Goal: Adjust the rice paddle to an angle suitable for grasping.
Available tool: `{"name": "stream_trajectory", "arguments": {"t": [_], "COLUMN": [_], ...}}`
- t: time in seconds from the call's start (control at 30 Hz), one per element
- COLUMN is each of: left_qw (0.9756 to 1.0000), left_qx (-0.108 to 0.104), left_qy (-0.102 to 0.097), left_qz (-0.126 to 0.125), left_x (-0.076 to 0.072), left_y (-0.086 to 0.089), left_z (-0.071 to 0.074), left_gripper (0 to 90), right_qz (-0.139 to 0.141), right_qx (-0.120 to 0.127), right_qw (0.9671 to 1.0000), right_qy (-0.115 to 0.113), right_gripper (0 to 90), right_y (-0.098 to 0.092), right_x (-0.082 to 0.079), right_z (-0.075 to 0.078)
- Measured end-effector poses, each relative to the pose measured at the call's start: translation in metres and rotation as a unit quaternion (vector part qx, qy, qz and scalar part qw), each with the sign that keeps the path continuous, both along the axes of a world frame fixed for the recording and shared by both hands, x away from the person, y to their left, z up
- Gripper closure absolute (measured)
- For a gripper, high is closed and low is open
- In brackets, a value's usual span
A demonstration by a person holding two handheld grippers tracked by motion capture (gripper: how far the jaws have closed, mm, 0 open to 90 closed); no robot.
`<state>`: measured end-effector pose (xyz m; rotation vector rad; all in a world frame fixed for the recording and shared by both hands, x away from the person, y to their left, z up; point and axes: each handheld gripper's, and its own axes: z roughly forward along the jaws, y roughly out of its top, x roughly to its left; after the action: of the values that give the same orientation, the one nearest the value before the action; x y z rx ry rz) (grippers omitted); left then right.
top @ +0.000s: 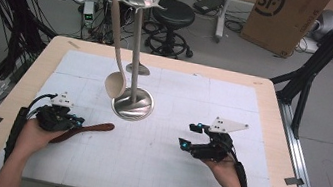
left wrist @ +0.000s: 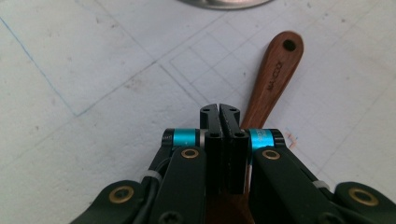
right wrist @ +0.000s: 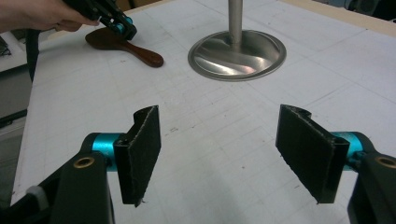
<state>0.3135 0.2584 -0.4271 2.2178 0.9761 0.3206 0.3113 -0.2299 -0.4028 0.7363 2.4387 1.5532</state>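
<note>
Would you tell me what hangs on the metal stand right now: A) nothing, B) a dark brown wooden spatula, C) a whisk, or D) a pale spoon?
D: a pale spoon hangs by its handle from the top of the metal stand, its bowl just above the base, while the brown spatula is down at the left gripper.

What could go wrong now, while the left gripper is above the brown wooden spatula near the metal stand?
1. The left gripper has its jaws shut, with the wooden spatula beneath them, not between them; lifting now would probably leave it on the table.
2. The metal stand is close by, with a pale spoon hanging low from it; a sweep toward it might knock the spoon off.
</note>
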Motion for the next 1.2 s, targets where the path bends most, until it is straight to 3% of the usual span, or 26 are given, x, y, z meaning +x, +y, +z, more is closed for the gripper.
{"name": "stream_trajectory", "arguments": {"t": [0.63,0.93,1.2], "left_qw": [0.9999,0.9999,0.9988], "left_qx": [-0.011,-0.009,-0.013], "left_qy": [0.007,-0.004,-0.006], "left_qz": [0.011,-0.007,-0.046], "left_x": [-0.007,-0.017,-0.022], "left_y": [0.005,0.0,-0.011], "left_z": [-0.002,0.004,0.007], "left_gripper": [88.3,88.2,88.2], "right_qz": [0.005,0.009,0.009], "right_qx": [-0.006,-0.007,-0.007], "right_qw": [1.0,0.9999,0.9999], "right_qy": [0.0,-0.001,-0.001], "right_gripper": [30.2,30.3,30.3], "right_y": [0.003,0.004,0.004], "right_x": [-0.001,-0.001,-0.001], "right_z": [-0.001,-0.002,-0.001]}}
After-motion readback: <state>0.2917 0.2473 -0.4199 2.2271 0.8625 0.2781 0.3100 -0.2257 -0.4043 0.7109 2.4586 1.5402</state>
